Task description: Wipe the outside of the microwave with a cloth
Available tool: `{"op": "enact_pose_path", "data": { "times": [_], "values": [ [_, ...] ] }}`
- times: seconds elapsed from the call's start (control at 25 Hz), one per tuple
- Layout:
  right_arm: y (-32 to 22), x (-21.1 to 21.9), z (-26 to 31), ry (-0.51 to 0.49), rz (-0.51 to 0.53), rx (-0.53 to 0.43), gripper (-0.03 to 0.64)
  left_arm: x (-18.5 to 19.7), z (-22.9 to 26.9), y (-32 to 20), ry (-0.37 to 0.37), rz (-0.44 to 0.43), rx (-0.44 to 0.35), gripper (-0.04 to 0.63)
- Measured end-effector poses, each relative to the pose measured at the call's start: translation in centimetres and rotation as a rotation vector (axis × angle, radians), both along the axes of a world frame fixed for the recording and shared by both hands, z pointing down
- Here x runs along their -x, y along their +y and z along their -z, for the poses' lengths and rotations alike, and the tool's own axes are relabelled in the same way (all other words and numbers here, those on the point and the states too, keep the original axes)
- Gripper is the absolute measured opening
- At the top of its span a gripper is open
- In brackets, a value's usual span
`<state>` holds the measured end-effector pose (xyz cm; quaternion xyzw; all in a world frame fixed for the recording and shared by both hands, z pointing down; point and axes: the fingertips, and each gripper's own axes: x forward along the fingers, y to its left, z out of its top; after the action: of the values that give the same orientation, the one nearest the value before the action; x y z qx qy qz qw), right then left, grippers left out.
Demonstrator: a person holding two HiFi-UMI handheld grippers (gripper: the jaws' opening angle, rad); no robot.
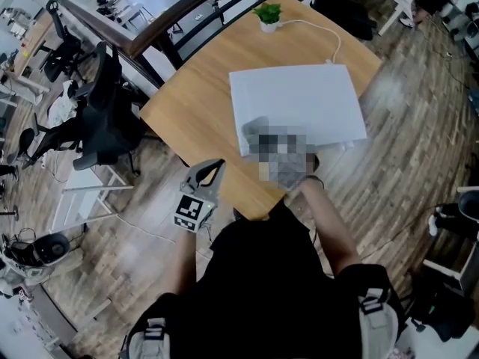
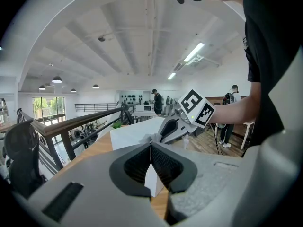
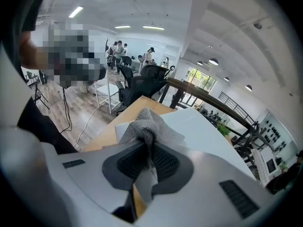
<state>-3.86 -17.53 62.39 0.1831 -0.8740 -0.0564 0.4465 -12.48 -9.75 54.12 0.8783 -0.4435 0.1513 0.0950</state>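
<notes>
Currently | right gripper [image 3: 147,150] clamps grey knitted cloth [image 3: 147,122] onto white boxy microwave [image 1: 299,103], for wiping | left gripper [image 2: 150,162] closed, empty, spare.

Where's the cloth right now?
Right gripper view: the grey cloth is clamped in the right hand-held gripper, bunched at the corner of the white microwave nearest the person; in the head view that is its near-left corner.

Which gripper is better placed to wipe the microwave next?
Right. The right gripper is shut on the grey cloth, at the microwave's near corner. The left gripper is shut on nothing and sits short of the microwave.
</notes>
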Motion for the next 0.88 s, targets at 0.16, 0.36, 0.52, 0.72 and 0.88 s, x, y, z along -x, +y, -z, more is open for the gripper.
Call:
{"op": "enact_pose_path", "data": {
  "times": [0.16, 0.36, 0.52, 0.72, 0.88],
  "values": [
    [-0.6, -1.8, 0.1, -0.005, -0.041, -0.005, 0.032, -0.4, -0.1, -0.1, 0.002, -0.012, 0.005, 0.003],
    [-1.2, -4.2, 0.3, -0.002, -0.094, -0.015, 0.032, -0.9, 0.2, -0.4, 0.004, -0.034, -0.015, 0.003],
    [-1.8, -6.3, 0.2, 0.002, -0.136, -0.021, 0.032, -1.3, 0.4, -0.8, 0.003, -0.053, -0.041, 0.003],
    [-2.6, -9.3, 0.3, 0.017, -0.193, -0.029, 0.032, -1.8, 0.3, -0.9, 0.008, -0.060, -0.039, 0.003],
    [-3.3, -12.2, 0.3, 0.028, -0.246, -0.030, 0.032, -2.2, 0.3, -0.9, 0.005, -0.068, -0.044, 0.003]
  ]
}}
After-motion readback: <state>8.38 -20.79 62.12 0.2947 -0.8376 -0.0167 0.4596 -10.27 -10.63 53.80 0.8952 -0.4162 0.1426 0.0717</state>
